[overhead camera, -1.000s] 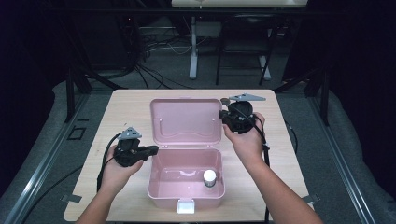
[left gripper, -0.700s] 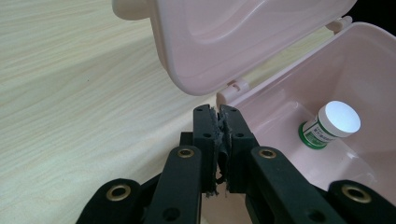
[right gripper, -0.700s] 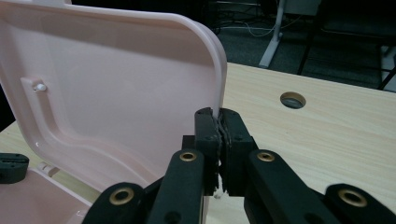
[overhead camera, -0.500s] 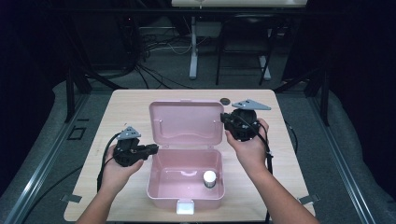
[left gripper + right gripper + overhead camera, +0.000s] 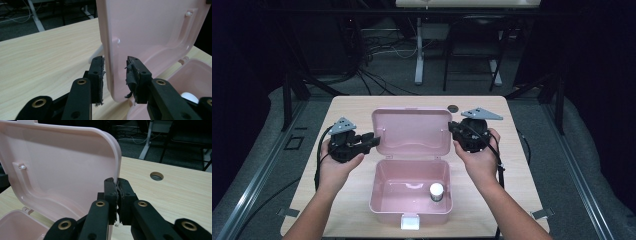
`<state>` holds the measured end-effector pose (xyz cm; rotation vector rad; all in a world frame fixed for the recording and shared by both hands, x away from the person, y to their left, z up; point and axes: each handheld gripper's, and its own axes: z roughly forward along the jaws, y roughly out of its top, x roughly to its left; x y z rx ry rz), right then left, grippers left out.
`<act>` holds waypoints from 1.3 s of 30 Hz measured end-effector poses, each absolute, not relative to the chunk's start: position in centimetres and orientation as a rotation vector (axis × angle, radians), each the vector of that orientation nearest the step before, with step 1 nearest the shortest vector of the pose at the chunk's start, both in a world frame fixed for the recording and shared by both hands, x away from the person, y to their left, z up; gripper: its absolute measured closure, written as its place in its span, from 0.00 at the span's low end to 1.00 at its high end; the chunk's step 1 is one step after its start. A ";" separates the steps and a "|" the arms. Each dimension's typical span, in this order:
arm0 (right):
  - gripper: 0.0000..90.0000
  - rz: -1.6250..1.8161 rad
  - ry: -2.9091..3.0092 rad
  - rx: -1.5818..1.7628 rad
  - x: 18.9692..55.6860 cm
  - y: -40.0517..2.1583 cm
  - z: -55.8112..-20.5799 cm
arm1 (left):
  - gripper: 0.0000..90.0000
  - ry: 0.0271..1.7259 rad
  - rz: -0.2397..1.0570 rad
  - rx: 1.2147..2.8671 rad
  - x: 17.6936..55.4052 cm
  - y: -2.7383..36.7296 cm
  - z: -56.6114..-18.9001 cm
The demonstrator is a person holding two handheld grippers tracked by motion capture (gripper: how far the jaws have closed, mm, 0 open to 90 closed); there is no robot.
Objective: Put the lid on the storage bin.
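A pink plastic box (image 5: 384, 192) stands open on the table, its lid (image 5: 412, 132) raised upright behind it. A small white-capped bottle (image 5: 436, 191) stands inside at the right. My right gripper (image 5: 453, 129) is shut on the lid's right edge; in the right gripper view the pads (image 5: 111, 187) pinch the lid's rim (image 5: 62, 162). My left gripper (image 5: 373, 140) is at the lid's left edge. Its jaws have just been opening and straddle the lid (image 5: 150, 30) with a gap on each side, the left gripper (image 5: 115, 61) not pressing it. The box base (image 5: 195, 75) lies beyond.
The light wooden table (image 5: 352, 107) has a round cable hole (image 5: 453, 108) behind the lid, seen also as the hole (image 5: 156, 176) past my right gripper. The box's white latch (image 5: 410, 220) sits at the table's near edge. Dark floor, cables and table legs lie beyond.
My left gripper has risen from beside the box base to the lid's left edge and its jaws have opened. The right gripper and the lid have stayed put.
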<state>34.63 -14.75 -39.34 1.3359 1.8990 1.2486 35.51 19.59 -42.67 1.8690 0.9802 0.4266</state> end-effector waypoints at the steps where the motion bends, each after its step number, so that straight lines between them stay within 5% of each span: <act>1: 0.96 1.249 1.902 1.337 34.6 -14.8 -39.3 | 0.75 0.977 0.427 1.866 35.7 19.5 -42.5; 10: 0.96 1.278 1.902 1.329 34.4 -15.0 -39.4 | 0.87 0.968 0.478 1.818 36.5 19.4 -40.9; 39: 0.95 1.398 1.907 1.274 34.2 -16.4 -39.3 | 0.89 0.937 0.444 1.823 36.9 19.3 -39.8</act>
